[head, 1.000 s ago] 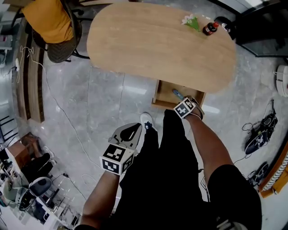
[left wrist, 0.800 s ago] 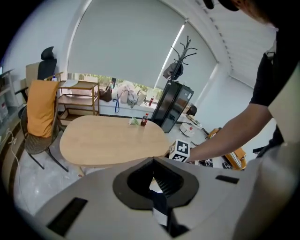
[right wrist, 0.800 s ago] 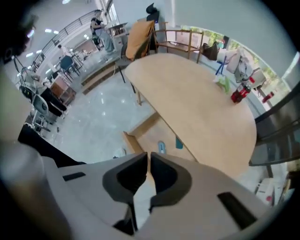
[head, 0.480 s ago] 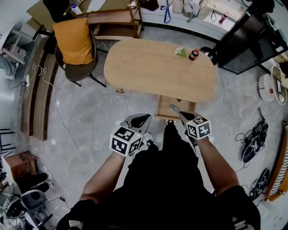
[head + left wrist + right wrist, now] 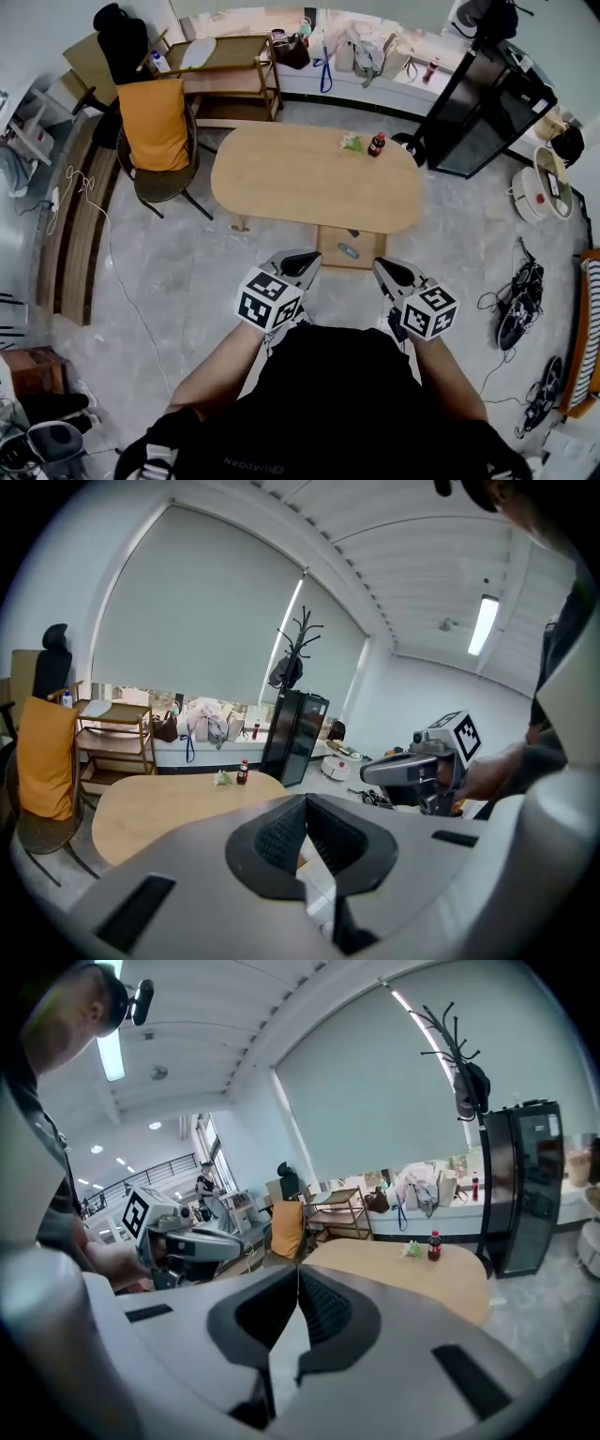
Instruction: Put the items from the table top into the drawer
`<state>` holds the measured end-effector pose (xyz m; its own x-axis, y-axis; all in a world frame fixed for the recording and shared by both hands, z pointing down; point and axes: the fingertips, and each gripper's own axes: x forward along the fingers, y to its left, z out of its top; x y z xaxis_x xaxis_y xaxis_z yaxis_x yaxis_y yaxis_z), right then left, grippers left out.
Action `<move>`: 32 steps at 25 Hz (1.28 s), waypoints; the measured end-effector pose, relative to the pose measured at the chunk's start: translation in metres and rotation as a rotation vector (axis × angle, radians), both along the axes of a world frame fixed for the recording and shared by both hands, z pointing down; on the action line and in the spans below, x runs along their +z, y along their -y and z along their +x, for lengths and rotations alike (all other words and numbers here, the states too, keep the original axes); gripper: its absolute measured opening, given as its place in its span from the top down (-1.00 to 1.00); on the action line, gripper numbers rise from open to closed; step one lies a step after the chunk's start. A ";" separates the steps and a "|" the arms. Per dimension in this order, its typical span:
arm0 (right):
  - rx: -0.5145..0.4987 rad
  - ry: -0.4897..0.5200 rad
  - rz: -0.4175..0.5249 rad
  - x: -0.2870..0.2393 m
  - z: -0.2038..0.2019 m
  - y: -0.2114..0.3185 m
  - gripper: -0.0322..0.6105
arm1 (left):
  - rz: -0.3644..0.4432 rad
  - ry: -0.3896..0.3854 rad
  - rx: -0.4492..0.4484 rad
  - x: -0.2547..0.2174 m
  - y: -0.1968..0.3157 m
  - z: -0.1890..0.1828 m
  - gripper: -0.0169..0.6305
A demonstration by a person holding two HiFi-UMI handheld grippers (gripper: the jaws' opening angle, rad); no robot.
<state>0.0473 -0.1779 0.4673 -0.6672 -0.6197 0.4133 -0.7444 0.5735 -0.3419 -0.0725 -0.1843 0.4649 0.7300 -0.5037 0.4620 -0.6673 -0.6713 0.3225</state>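
Note:
An oval wooden table (image 5: pixel 300 183) bears a dark bottle with a red label (image 5: pixel 376 144) and a small green and white bunch (image 5: pixel 352 142) at its far right end. Under its near edge a wooden drawer (image 5: pixel 330 251) stands pulled out, with a small blue item (image 5: pixel 349 250) inside. My left gripper (image 5: pixel 302 263) and right gripper (image 5: pixel 382 270) hang side by side in front of the drawer, well above the floor. Both are shut and empty. From the left gripper (image 5: pixel 305 797) I see the bottle (image 5: pixel 243 772); from the right gripper (image 5: pixel 297 1267) I see the bottle (image 5: pixel 433 1245).
A chair with an orange cushion (image 5: pixel 155 127) stands left of the table, with a wooden shelf unit (image 5: pixel 225 66) behind it. A black cabinet (image 5: pixel 487 103) is at the far right. A round white appliance (image 5: pixel 534 192), shoes and cables (image 5: pixel 511 309) lie on the floor at the right.
Both grippers have risen from low by the drawer to higher in front of it. The right gripper came away from the drawer, and the blue item lies inside. More of the room shows.

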 end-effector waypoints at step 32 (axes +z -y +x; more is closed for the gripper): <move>-0.016 0.057 0.105 -0.029 0.136 -0.207 0.89 | 0.064 0.081 -0.031 -0.040 -0.196 0.136 0.93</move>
